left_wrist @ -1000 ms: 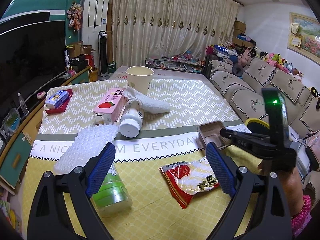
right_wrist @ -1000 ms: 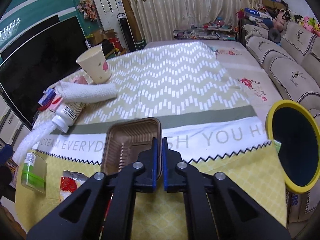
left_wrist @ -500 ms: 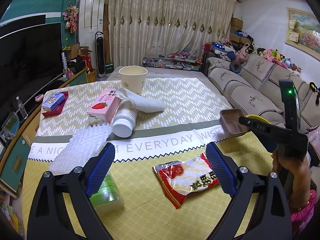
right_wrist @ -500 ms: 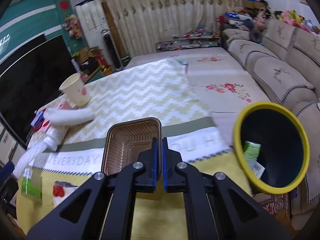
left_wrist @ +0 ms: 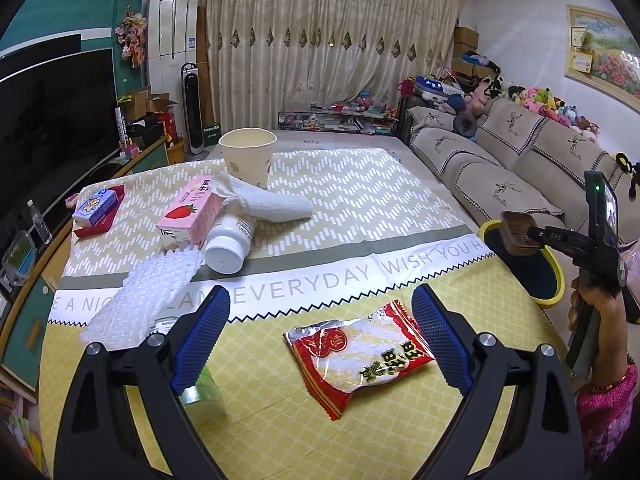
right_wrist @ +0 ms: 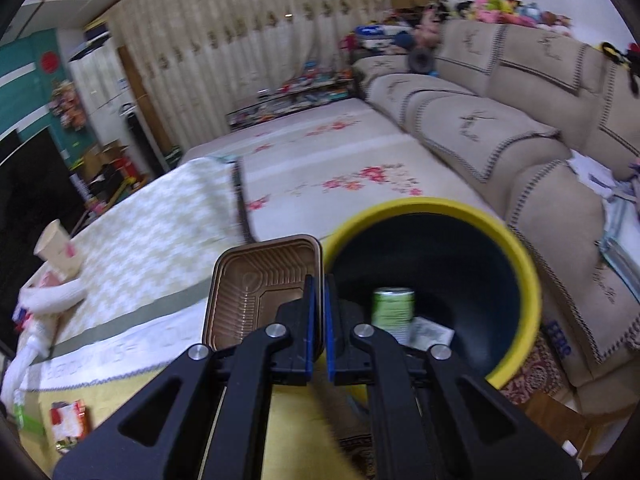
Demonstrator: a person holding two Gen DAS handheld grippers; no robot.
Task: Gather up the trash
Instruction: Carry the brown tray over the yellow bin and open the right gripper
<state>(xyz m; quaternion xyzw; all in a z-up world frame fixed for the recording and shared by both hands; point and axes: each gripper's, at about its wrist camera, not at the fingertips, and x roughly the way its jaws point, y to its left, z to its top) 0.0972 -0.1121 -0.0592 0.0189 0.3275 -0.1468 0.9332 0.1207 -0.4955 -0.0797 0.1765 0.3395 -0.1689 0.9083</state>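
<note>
- The left gripper (left_wrist: 320, 332) hovered with its jaws wide apart above the red snack packet (left_wrist: 358, 354) lying on the yellow cloth.
- The right gripper (right_wrist: 317, 320) had its jaws clamped on the rim of the brown plastic tray (right_wrist: 260, 288), held in the air at the yellow-rimmed bin (right_wrist: 516, 248), where a green can (right_wrist: 392, 308) lay.

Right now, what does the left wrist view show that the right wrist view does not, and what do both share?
Only the left wrist view: the open left gripper, the pink strawberry carton, the white bottle, the bubble wrap, and the hand carrying the right gripper.

Only the right wrist view: the inside of the yellow-rimmed bin, with a green can and paper scraps at the bottom.

Both: the brown tray clamped in the right gripper, the bin's rim, the paper cup, the red snack packet.
</note>
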